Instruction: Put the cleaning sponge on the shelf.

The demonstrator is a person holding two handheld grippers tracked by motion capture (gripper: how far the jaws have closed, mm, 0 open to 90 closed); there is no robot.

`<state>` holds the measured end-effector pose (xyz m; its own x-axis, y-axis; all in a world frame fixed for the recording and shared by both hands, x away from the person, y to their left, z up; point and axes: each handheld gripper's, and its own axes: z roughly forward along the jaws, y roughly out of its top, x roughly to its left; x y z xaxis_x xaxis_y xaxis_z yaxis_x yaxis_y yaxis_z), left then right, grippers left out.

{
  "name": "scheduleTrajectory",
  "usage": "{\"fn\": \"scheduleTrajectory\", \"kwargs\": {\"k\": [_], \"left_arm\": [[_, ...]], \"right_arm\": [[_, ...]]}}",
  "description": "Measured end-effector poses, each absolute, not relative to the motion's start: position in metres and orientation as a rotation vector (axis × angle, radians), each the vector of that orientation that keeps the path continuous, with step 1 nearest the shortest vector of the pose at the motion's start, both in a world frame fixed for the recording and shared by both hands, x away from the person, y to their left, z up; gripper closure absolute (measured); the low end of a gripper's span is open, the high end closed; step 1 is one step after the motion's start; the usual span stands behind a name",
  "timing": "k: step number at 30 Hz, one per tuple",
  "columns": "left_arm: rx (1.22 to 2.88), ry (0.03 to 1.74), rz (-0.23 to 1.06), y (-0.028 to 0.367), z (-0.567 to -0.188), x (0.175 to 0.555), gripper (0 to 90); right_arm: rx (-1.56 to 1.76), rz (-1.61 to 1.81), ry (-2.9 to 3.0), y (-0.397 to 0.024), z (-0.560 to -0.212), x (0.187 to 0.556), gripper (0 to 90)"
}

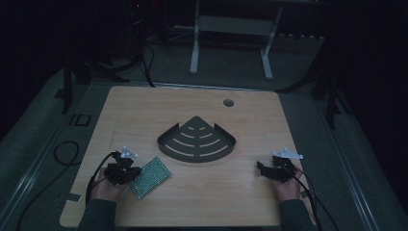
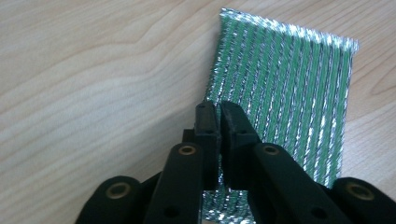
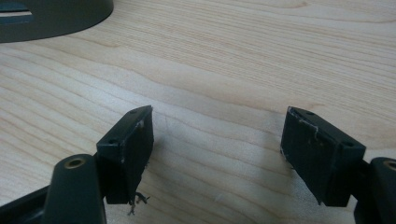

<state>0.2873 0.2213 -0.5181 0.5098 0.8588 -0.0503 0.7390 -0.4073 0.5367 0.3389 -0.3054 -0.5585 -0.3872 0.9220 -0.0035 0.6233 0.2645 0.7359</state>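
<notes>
Near the counter's (image 1: 144,103) front left corner the green scouring pad (image 1: 151,176) lies flat, its edge between the nearly closed left tongs (image 2: 218,111), while the right tongs (image 3: 217,140) gape empty.

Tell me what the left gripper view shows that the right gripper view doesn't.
The left gripper view alone shows the green and silver scouring cloth lying flat on the table, with the left gripper over its near edge, jaws almost together with a thin gap and part of the cloth showing below them.

The right gripper view alone shows the rounded edge of the dark slotted corner tray at top left, and the right gripper with its jaws wide apart, nothing between them.

Both show the pale wooden table and a pair of black jaws.
</notes>
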Motion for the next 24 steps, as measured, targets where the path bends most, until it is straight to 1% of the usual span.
{"fn": "scheduleTrajectory", "kwargs": {"k": [4, 5, 9, 24], "left_arm": [[2.258, 1.266, 0.289, 0.223, -0.513, 0.293, 81.9], [2.274, 1.22, 0.261, 0.223, -0.508, 0.3, 81.9], [2.307, 1.149, 0.213, 0.221, -0.5, 0.312, 78.2], [2.419, 1.061, 0.021, 0.222, -0.5, 0.344, 77.3]], "right_arm": [[1.397, 0.921, 2.106, -0.305, -0.559, 0.339, 25.0], [1.397, 0.922, 2.106, -0.305, -0.559, 0.339, 25.0], [1.397, 0.922, 2.106, -0.305, -0.559, 0.339, 25.0], [1.396, 0.921, 2.107, -0.305, -0.559, 0.339, 25.0]]}}
